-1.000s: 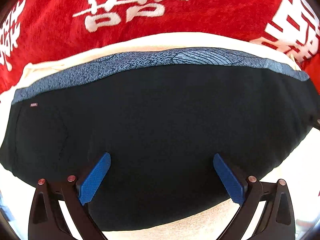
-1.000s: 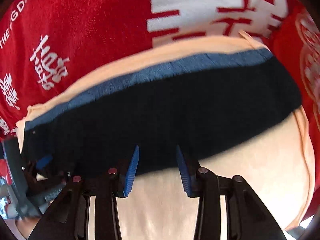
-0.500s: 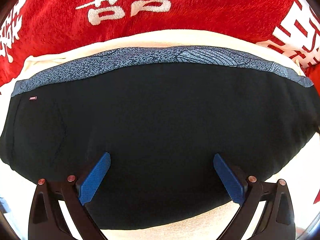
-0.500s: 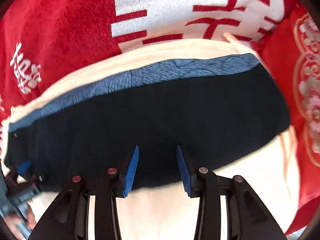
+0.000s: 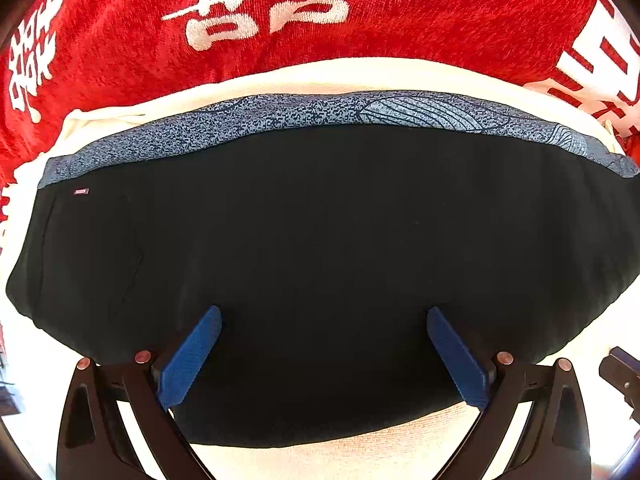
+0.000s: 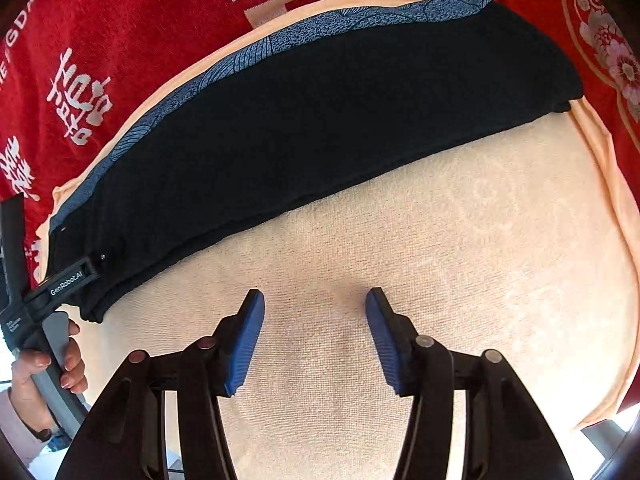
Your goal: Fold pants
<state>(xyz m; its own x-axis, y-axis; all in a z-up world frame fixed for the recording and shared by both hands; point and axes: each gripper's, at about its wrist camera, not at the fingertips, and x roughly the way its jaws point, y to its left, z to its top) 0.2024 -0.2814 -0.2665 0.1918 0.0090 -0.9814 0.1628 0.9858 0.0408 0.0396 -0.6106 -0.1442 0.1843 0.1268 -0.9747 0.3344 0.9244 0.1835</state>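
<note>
The black pants (image 5: 320, 248) lie folded flat in a long band on a cream towel (image 5: 360, 456). A blue patterned waistband (image 5: 320, 114) runs along their far edge. My left gripper (image 5: 324, 316) is open wide, its blue fingers over the near part of the pants, holding nothing. In the right wrist view the pants (image 6: 320, 108) lie across the far half of the towel (image 6: 440, 240). My right gripper (image 6: 315, 300) is open and empty over bare towel, apart from the pants' near edge. The left gripper's body (image 6: 52, 288) shows at the pants' left end.
A red blanket with white characters (image 5: 280, 8) lies under and beyond the towel; it also shows in the right wrist view (image 6: 100, 60). A hand (image 6: 40, 368) holds the left gripper's handle. Part of the right gripper (image 5: 624, 376) shows at the left wrist view's right edge.
My right gripper has pulled back from the pants' near edge onto bare towel and its fingers have opened wider. My left gripper has barely moved and stays open.
</note>
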